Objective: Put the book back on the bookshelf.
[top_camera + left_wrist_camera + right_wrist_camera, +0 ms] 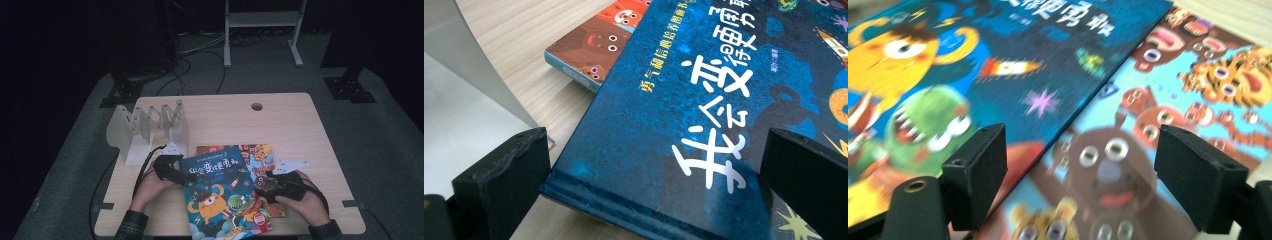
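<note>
Blue book between both spread tools, left tool at its spine, right tool over its far edge.

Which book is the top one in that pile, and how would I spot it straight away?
Start at the light wooden table and look to its near edge, between the person's two hands. Two picture books lie stacked there, right of the white zigzag book rack. The top one is the dark blue hardcover book with white Chinese lettering and a yellow one-eyed monster; the light blue animal-faces book beneath it peeks out behind and to the right.
</note>
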Demonstrator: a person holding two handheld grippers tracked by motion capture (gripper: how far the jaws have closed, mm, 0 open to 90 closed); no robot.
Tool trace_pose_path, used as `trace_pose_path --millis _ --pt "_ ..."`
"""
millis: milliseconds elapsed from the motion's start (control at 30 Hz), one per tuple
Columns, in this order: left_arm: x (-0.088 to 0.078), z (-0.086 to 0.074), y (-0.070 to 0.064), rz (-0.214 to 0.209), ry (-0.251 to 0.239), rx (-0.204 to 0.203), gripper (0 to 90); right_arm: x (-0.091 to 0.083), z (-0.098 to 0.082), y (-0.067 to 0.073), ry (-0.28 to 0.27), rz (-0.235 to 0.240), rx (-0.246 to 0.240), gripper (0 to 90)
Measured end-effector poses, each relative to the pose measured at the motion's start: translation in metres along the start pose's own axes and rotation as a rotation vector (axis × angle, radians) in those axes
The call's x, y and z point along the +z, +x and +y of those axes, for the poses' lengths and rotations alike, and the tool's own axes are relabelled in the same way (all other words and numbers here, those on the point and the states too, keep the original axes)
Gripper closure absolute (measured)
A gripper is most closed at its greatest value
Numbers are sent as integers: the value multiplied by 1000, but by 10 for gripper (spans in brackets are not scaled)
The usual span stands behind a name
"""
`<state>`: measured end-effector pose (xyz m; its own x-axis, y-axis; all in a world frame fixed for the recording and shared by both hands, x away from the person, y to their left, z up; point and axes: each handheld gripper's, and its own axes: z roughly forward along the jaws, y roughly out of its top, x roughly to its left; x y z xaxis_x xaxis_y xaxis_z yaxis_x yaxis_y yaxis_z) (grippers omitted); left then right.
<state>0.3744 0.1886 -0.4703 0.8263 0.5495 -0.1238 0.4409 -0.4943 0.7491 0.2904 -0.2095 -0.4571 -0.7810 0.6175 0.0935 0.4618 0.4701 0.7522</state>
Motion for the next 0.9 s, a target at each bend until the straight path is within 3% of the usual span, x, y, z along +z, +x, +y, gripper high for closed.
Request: trace_pose_path --millis 300,500,900 --pt "0 0 -1 4 2 -2 0 -20 -22 11 1 -5 -20 179" --pt "0 0 -1 7 5 -3 0 -36 -36 23 -13 17 -51 169" --pt "-1 1 -2 12 9 1 0 -45 -56 44 -4 22 -71 184"
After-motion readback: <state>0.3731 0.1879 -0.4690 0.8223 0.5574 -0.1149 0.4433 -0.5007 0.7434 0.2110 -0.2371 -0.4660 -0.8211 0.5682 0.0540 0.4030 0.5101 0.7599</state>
